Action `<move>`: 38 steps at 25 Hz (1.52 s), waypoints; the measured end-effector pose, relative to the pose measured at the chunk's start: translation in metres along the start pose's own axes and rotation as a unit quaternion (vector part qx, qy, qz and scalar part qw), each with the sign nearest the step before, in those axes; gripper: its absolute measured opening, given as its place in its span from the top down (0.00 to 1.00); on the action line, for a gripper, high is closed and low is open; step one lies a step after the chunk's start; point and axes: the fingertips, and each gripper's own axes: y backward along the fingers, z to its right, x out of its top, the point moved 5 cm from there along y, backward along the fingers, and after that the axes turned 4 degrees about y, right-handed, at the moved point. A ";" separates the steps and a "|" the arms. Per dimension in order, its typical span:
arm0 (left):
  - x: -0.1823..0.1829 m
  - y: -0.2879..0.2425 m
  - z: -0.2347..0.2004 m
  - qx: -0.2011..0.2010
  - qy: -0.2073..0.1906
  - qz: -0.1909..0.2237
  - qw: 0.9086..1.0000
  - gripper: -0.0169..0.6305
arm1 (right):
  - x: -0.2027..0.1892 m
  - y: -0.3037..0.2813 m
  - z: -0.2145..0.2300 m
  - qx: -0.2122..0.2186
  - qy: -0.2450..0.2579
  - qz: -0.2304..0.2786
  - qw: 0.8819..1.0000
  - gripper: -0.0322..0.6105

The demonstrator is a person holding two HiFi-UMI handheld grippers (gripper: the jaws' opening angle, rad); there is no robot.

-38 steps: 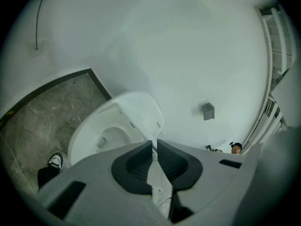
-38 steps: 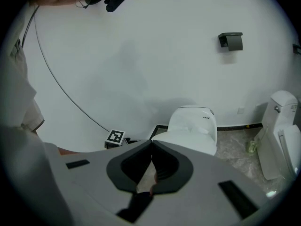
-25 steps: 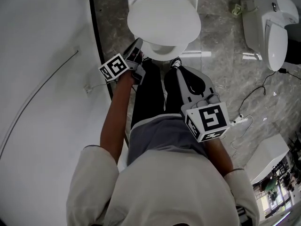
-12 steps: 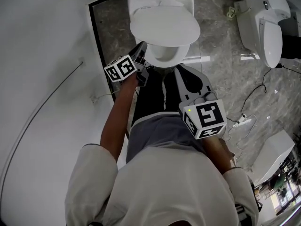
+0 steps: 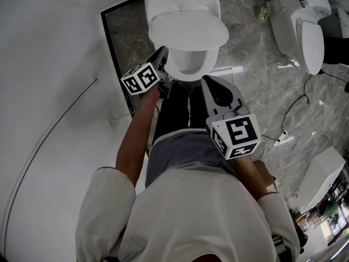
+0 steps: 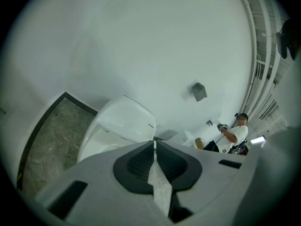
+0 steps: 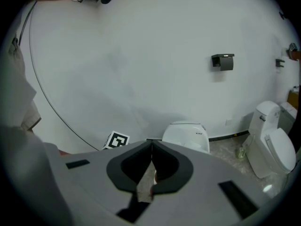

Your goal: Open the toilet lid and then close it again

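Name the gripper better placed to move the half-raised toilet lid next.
Left. The left gripper, jaws shut, sits beside the front left edge of the toilet lid, over the bowl's rim. The right gripper, also shut, hangs nearer the person's legs, short of the lid.

toilets: two, nearer toilet [image 5: 188, 29] ahead of left gripper [image 5: 162, 52], farther toilet [image 5: 302, 29] right of right gripper [image 5: 209, 82]
grippers: two
marker cubes [image 5: 140, 78] [image 5: 235, 136]: two
wall holder [image 7: 223, 61]: one
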 end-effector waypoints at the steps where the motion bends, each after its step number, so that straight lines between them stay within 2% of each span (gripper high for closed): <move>1: 0.002 -0.001 0.001 -0.001 -0.003 0.001 1.000 0.95 | 0.001 0.000 0.001 -0.001 -0.001 0.001 1.000 0.94; 8: 0.017 -0.008 0.007 0.005 -0.025 0.003 1.000 0.95 | 0.005 0.000 0.006 -0.005 -0.001 0.007 1.000 0.93; 19: 0.051 -0.023 0.022 0.010 -0.085 0.005 0.996 0.95 | 0.011 0.004 0.011 -0.011 -0.002 0.012 1.000 0.93; 38: 0.090 -0.045 0.033 0.005 -0.118 0.011 0.993 0.95 | 0.010 0.008 0.017 -0.029 -0.019 0.016 0.999 0.93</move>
